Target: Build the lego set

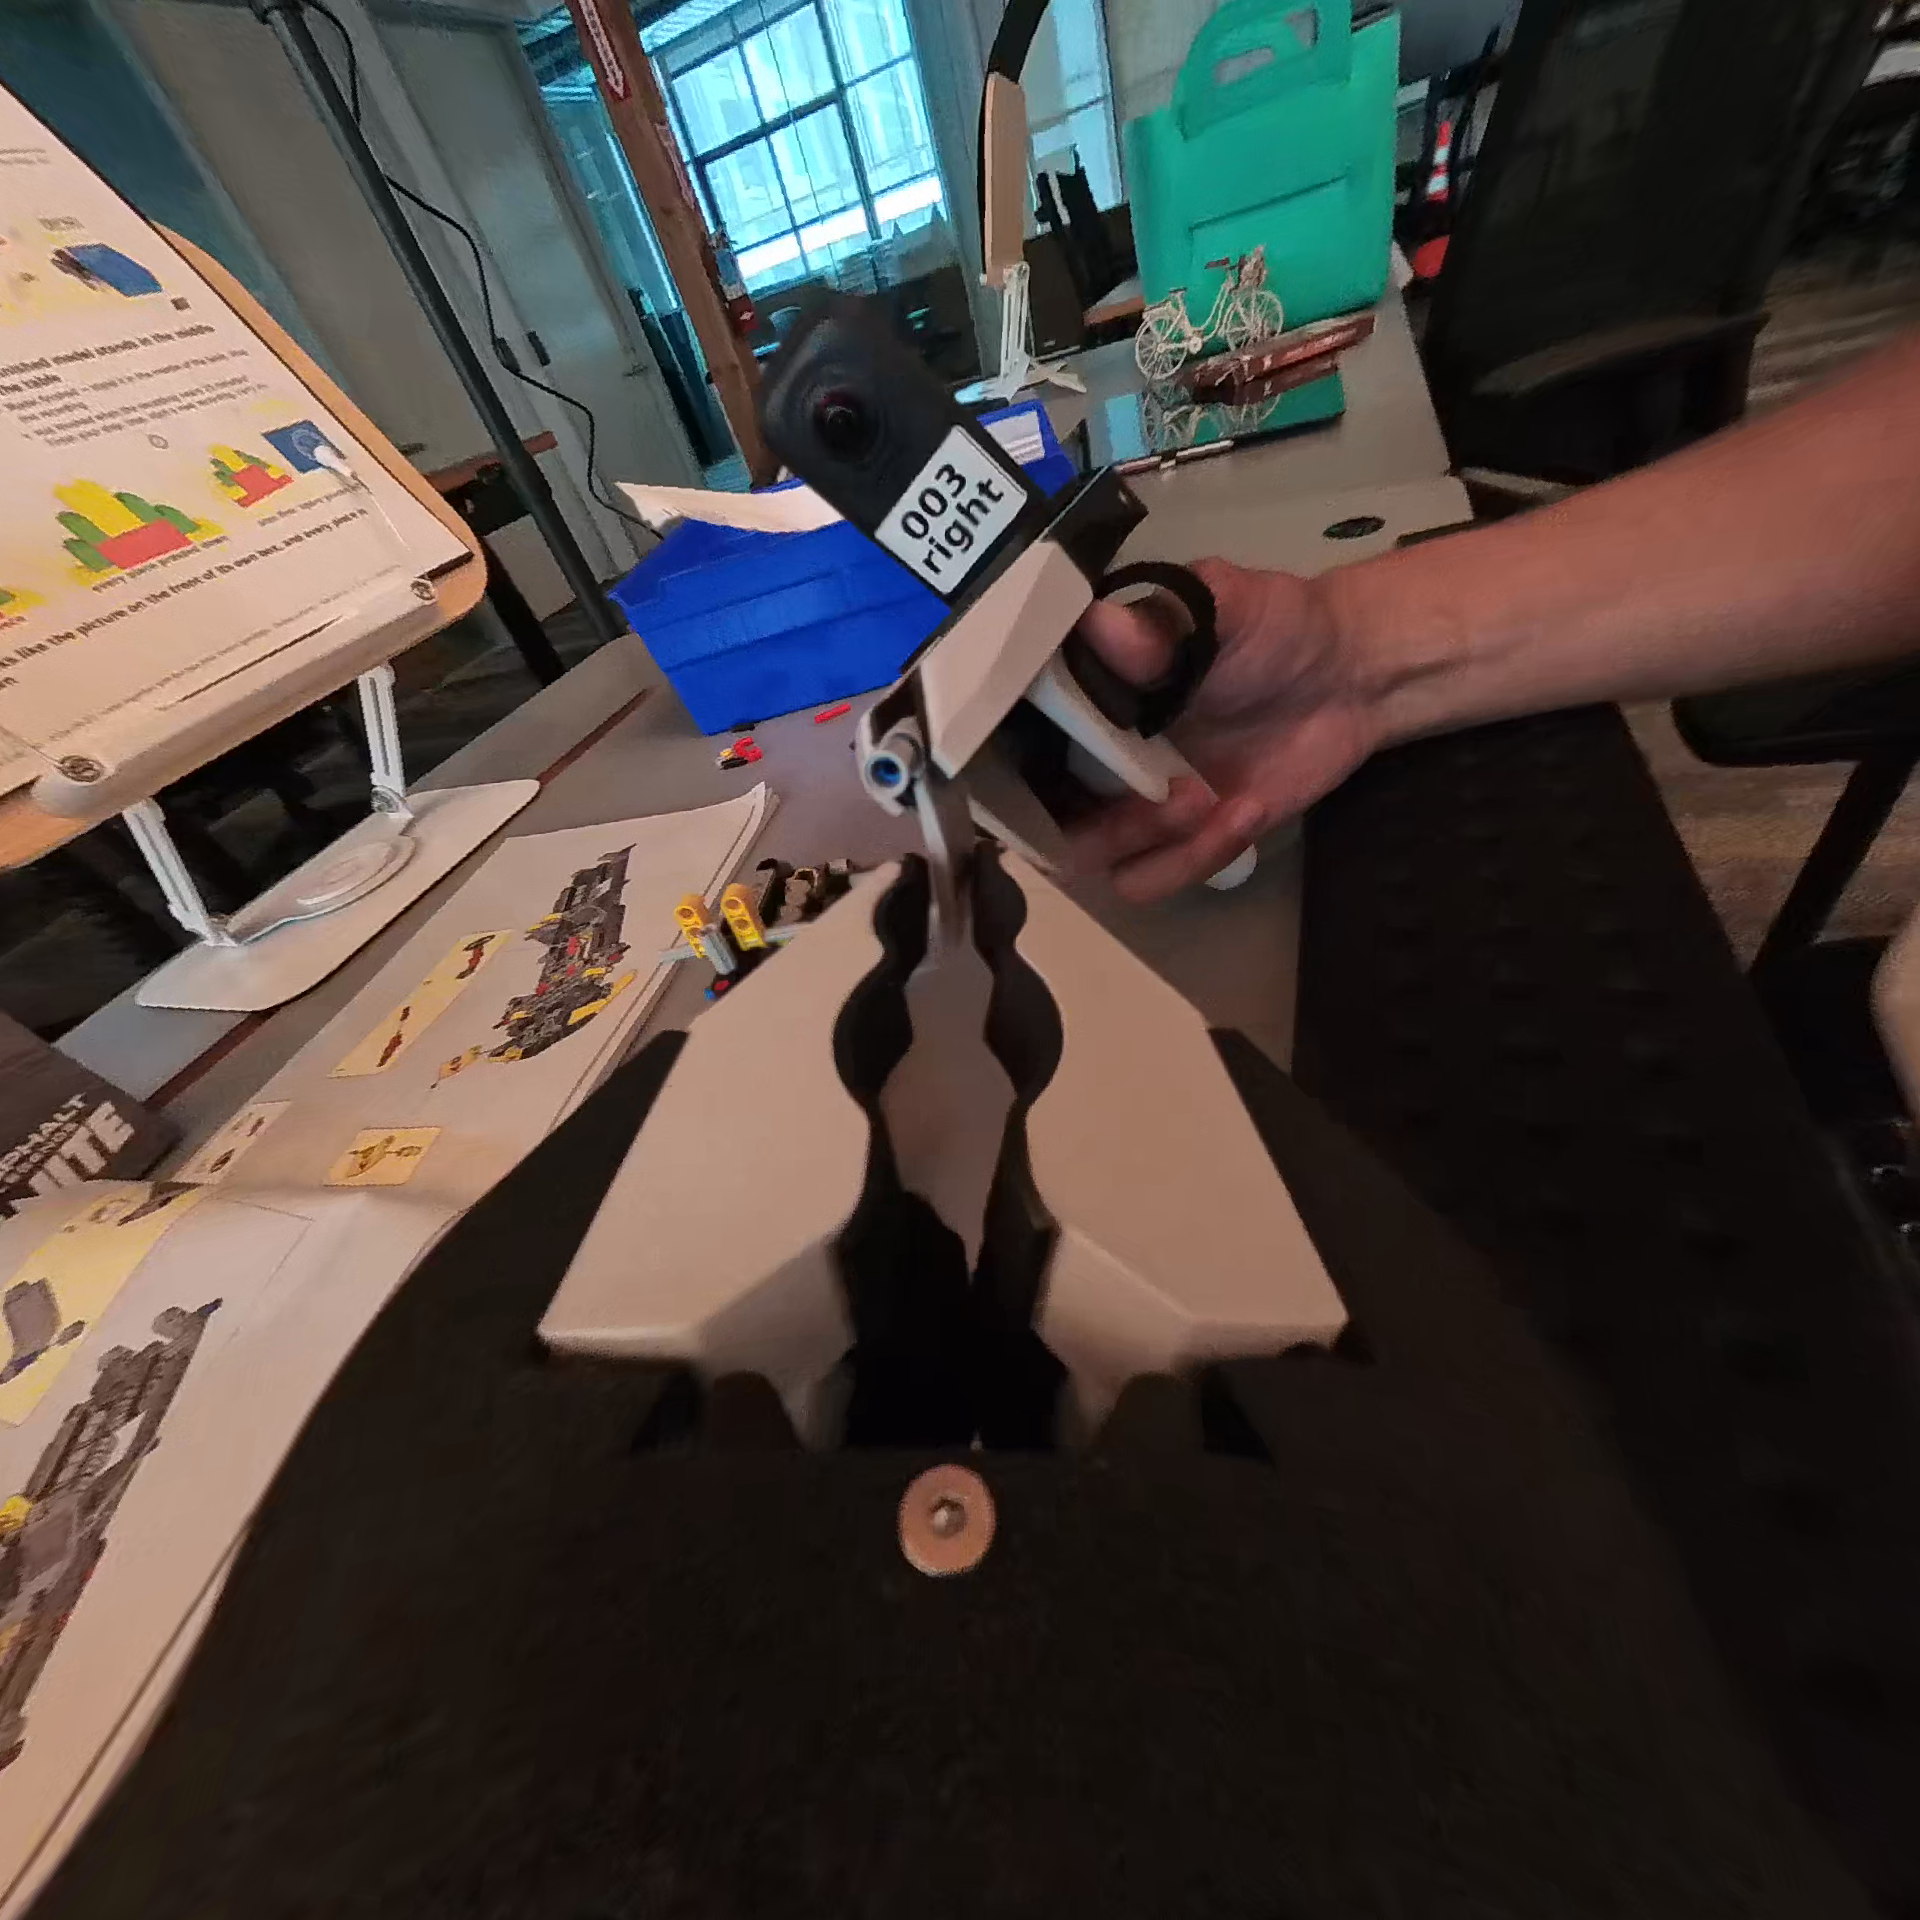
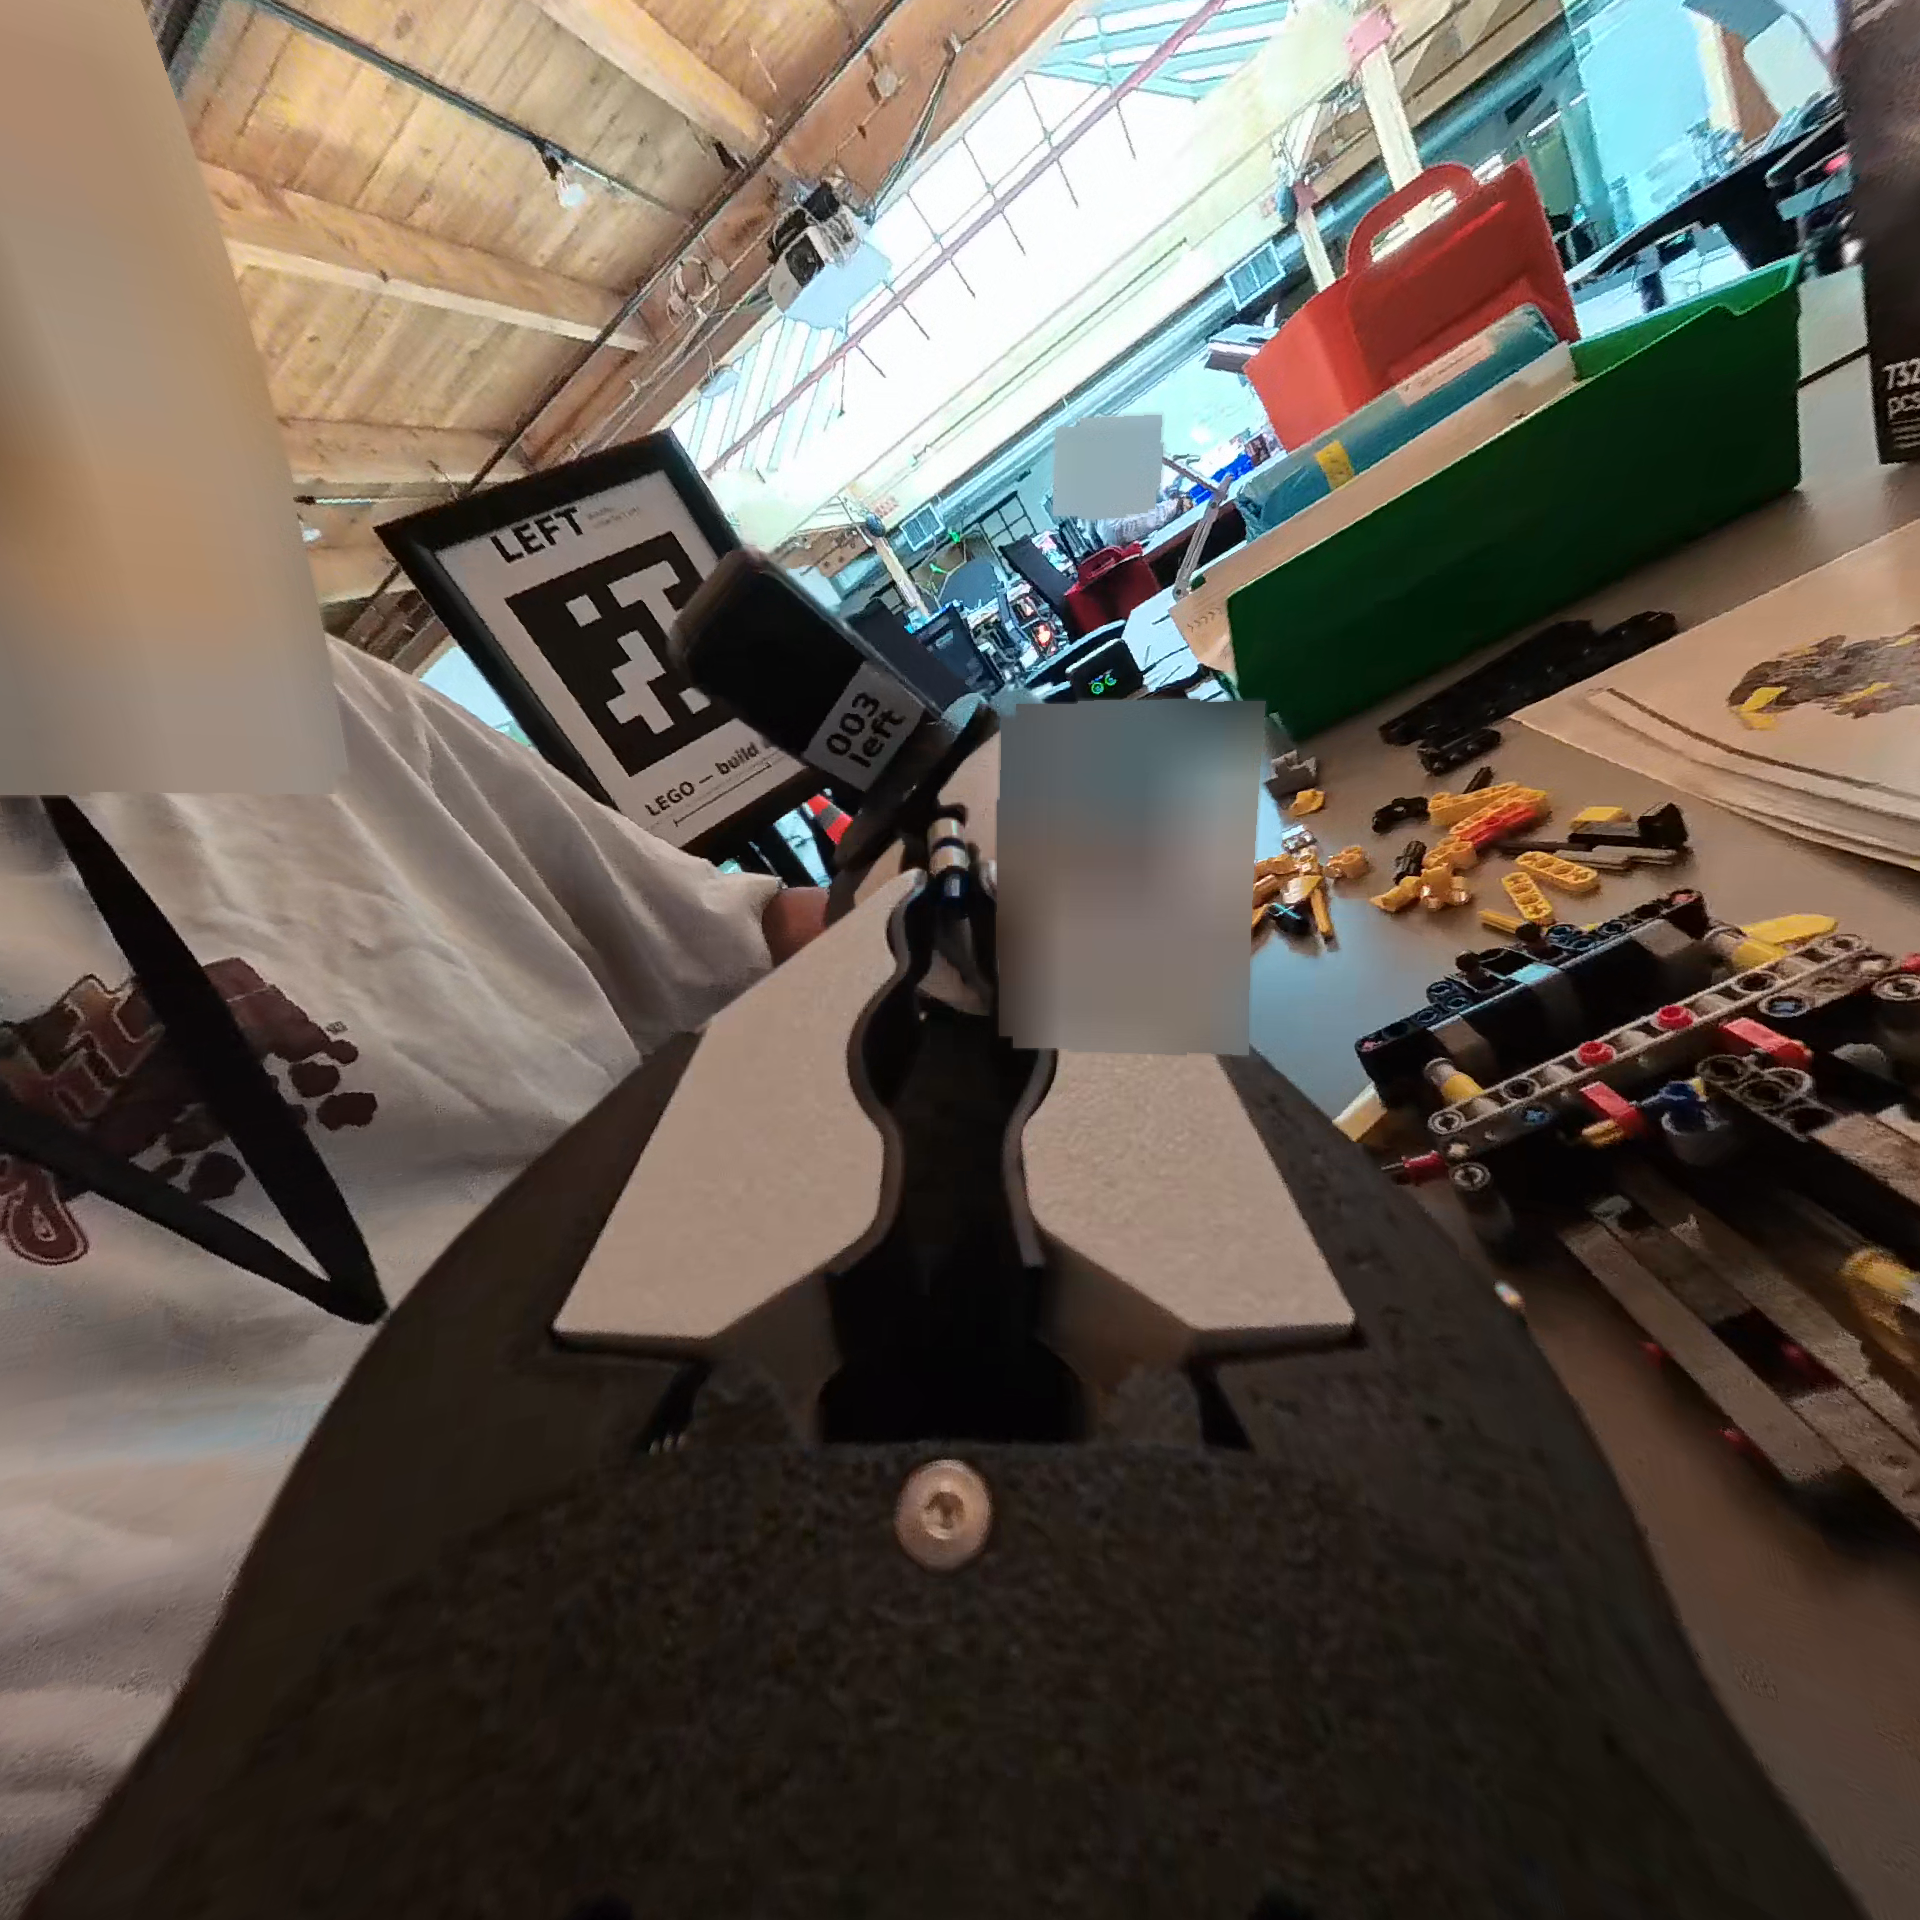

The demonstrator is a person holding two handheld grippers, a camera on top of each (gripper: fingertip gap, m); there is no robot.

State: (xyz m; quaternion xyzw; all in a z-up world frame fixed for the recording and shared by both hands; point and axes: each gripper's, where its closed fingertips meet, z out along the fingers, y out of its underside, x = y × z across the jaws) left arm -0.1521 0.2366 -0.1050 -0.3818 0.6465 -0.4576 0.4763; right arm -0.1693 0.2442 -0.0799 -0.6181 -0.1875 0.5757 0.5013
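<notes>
A long, partly built lego model (image 2: 1662, 1101) of black and grey beams with red, blue and yellow pins lies flat on the bench at the right of the right wrist view, running off the lower right edge. Above it, near the middle right, loose pieces (image 2: 1455, 842), mostly yellow and black, are scattered on the bench, with a few long black beams (image 2: 1517, 675) farther up beside a green bin. In the left wrist view a small cluster of yellow, black and grey pieces (image 1: 758, 914) sits at frame centre, just beside the open instruction booklet (image 1: 499, 997) at left.
</notes>
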